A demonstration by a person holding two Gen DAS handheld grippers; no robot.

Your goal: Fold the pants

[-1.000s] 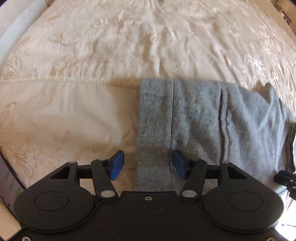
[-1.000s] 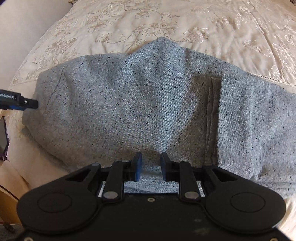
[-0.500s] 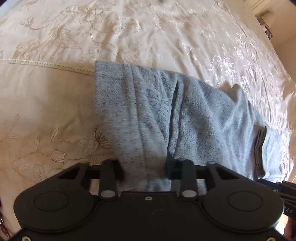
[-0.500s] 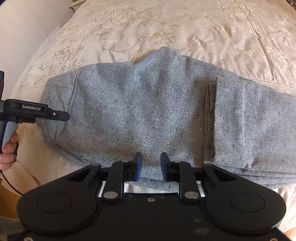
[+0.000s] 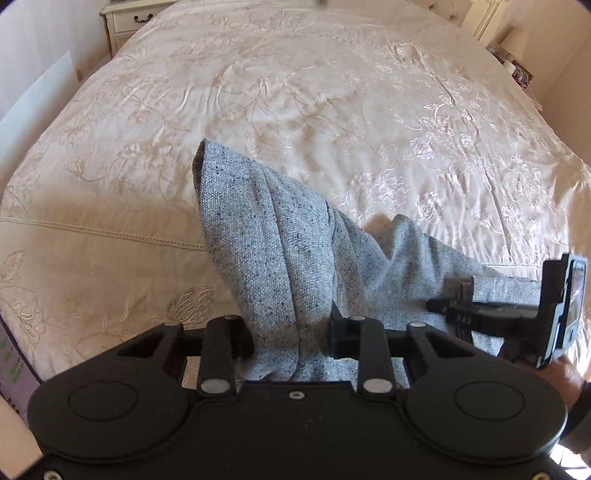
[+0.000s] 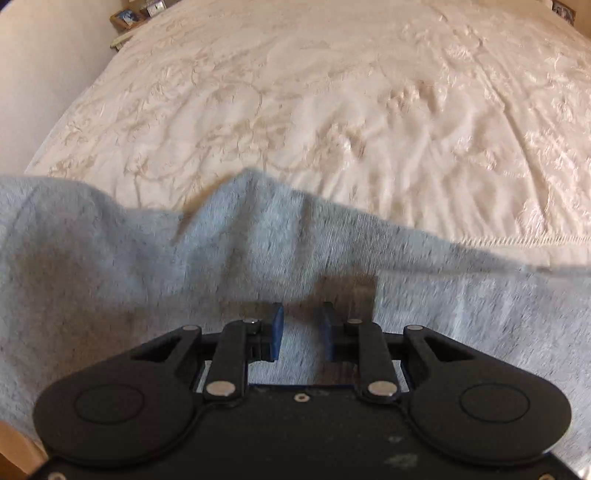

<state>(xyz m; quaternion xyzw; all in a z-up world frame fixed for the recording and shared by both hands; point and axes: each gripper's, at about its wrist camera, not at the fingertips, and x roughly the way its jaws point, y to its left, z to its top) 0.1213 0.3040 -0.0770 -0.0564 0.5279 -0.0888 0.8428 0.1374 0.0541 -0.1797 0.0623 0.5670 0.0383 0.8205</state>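
My left tongs are clamped on a bunched end of the grey speckled knit pants, their jaws having just closed in on the cloth, and that end hangs lifted off the bed. My right tongs stand narrowly parted with a fold of the same pants between the blue pads; the blur keeps me from telling whether they press it. In the left wrist view the rest of the pants trails rightward to my right-hand tool, near the bed's front edge. Beyond lies the cream floral embroidered bedspread, reaching to a white bedside cabinet at the far left corner.
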